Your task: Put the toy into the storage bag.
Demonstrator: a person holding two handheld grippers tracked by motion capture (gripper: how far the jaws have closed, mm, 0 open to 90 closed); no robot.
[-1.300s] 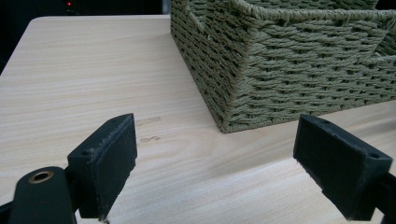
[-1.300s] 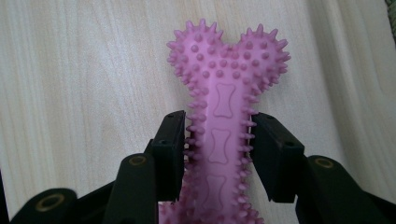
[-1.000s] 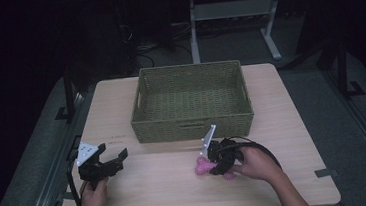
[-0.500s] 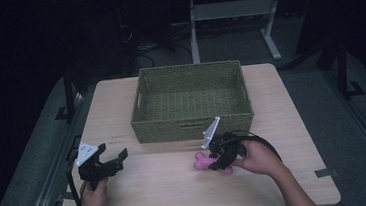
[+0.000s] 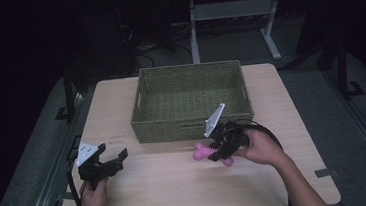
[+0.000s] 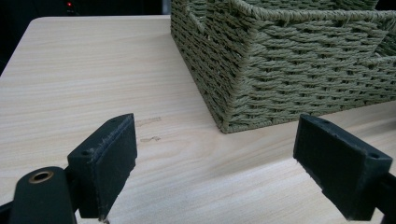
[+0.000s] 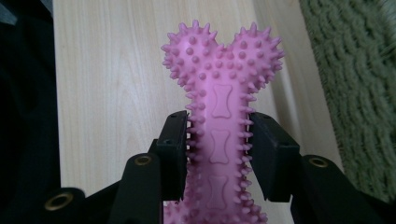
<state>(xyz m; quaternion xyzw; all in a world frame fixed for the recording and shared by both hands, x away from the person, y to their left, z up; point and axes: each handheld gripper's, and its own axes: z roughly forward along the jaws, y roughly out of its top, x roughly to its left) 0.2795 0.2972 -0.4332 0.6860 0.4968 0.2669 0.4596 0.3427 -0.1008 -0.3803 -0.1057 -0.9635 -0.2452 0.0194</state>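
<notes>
Gripping pink spiked bone (image 7: 223,116) by shaft

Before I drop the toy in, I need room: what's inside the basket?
The basket looks empty: its woven floor shows bare in the high view. The strip just behind its near wall is hidden.

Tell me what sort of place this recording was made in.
Likely a lab or workshop recording station, not a home: one small wooden table under a fixed overhead camera, a metal-framed desk with loose cables on the dark floor behind, and a hand-held gripper in use.
</notes>
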